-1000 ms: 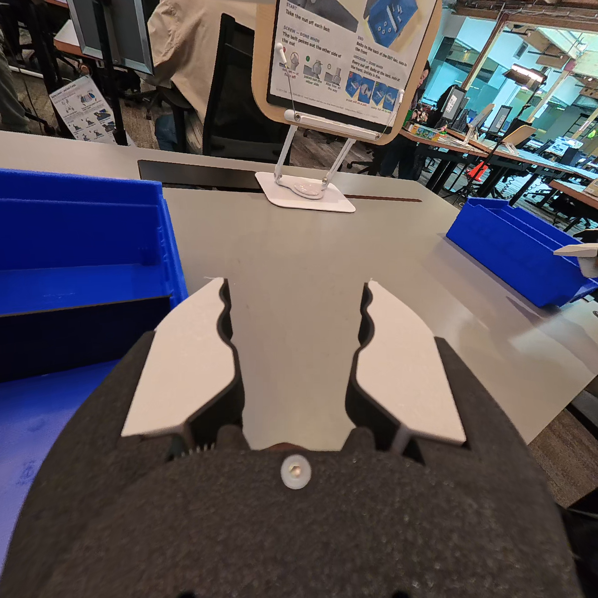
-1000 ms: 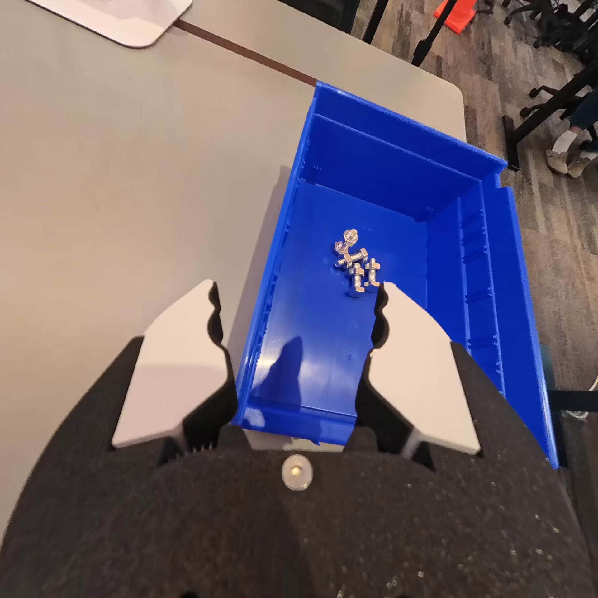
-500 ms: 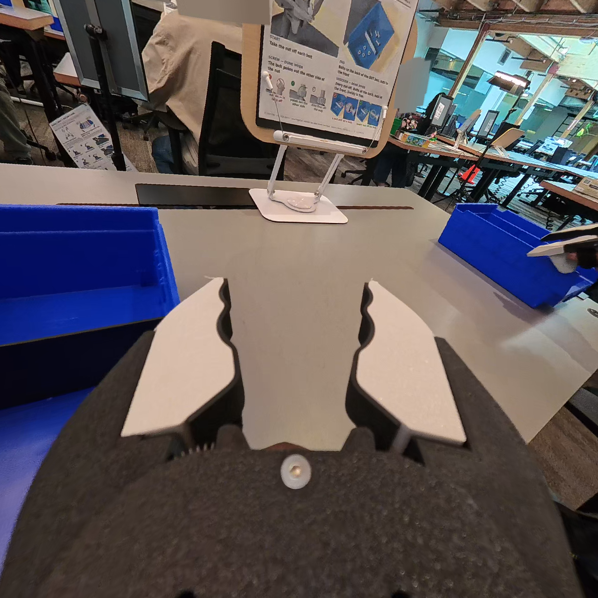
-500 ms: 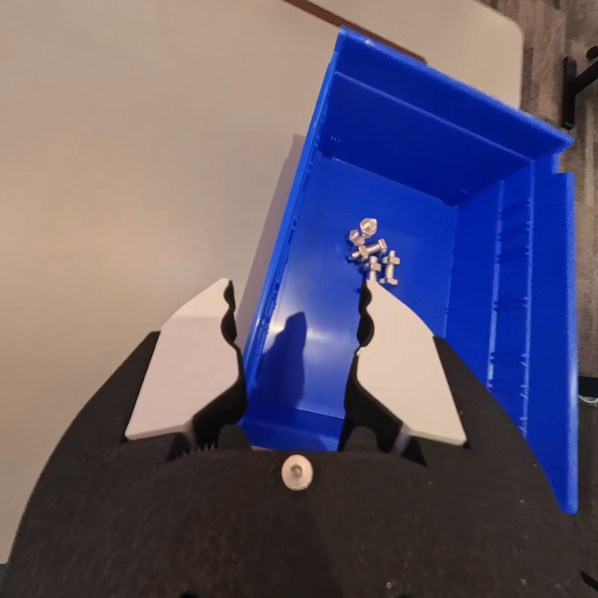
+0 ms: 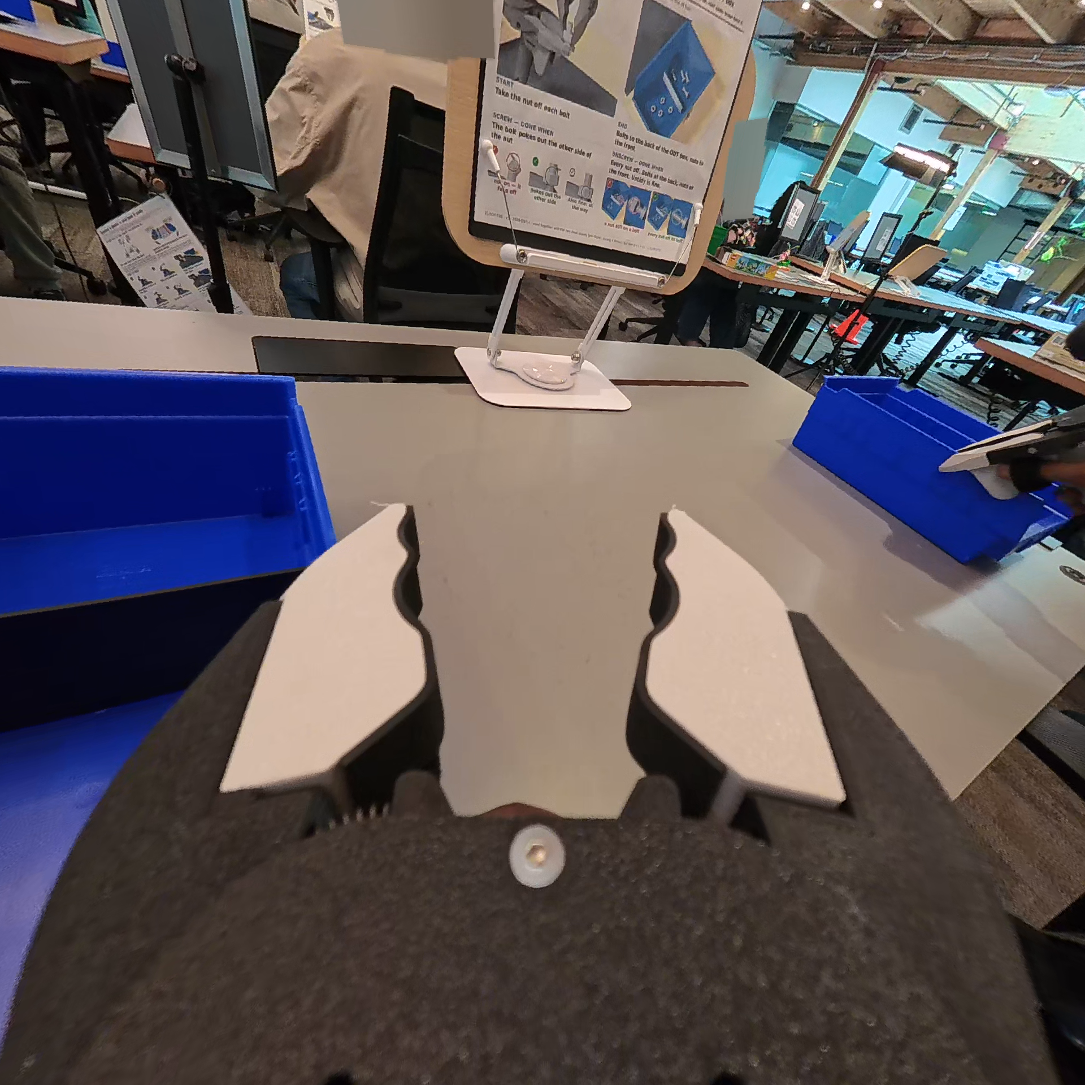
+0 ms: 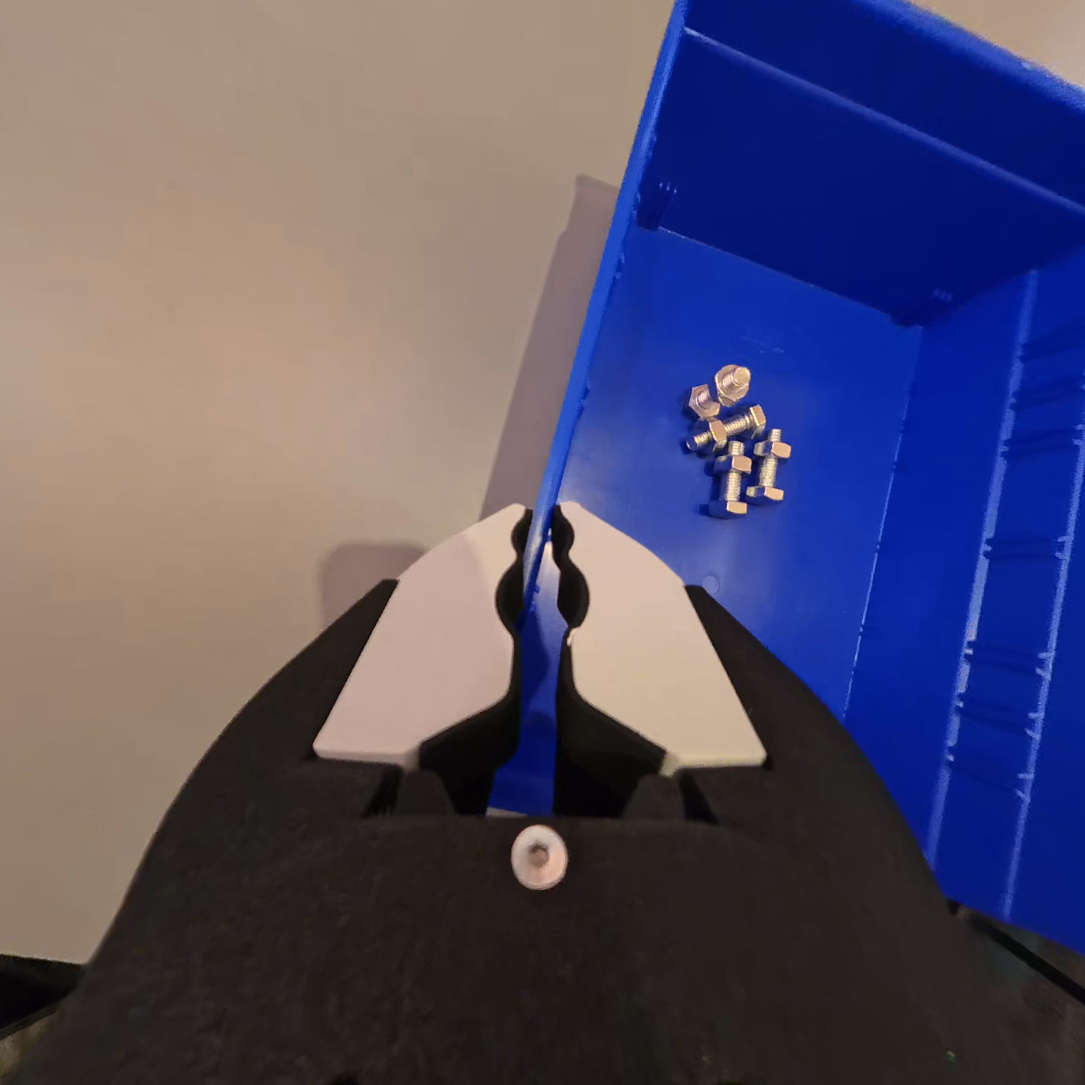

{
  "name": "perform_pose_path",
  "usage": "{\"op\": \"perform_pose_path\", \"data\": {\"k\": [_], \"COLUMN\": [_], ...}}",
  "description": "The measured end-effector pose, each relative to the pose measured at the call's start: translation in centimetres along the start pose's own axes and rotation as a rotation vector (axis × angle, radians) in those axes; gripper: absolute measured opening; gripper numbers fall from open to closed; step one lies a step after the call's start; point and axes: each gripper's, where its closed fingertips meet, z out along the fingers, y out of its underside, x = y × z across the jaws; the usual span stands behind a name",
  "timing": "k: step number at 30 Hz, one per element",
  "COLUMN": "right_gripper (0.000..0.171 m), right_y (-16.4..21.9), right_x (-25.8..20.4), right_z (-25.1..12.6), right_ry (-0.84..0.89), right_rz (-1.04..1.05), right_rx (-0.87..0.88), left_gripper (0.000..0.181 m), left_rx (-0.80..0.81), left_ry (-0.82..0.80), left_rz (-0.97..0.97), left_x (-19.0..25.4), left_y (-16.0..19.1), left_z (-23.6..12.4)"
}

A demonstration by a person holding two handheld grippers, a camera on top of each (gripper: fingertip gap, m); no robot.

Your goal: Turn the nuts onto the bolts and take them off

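Several small silver bolts with nuts (image 6: 737, 440) lie in a heap on the floor of a blue bin (image 6: 822, 587) in the right wrist view. My right gripper (image 6: 541, 515) is shut on the bin's left wall, one finger outside and one inside. The same bin (image 5: 916, 469) and the right gripper (image 5: 974, 464) show at the far right of the left wrist view. My left gripper (image 5: 539, 516) is open and empty above the grey table (image 5: 558, 499).
A second blue bin (image 5: 147, 499) stands at the left of the left gripper. A stand with an instruction sheet (image 5: 587, 147) stands at the table's far edge. A person sits behind it. The table's right edge is near the right bin.
My right gripper has moved forward and closed from open onto the left wall of the blue bin. The left gripper has tilted up a little and stays open.
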Motion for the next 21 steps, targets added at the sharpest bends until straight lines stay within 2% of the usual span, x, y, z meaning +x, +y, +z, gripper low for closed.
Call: {"op": "perform_pose_path", "data": {"k": [10, 21], "right_gripper": [0.005, 0.005], "right_y": [-0.2, -2.2], "right_x": [-0.7, -6.7], "right_z": [0.1, 0.4], "right_ry": [0.024, 0.009], "right_rz": [0.032, 0.066], "right_rx": [-0.032, -0.056], "left_gripper": [0.077, 0.077], "left_rx": [0.009, 0.012], "left_ry": [0.001, 0.026], "left_rz": [0.001, 0.011], "left_x": [0.2, 1.2], "left_y": [-0.1, -0.7], "left_z": [-0.3, -0.3]}}
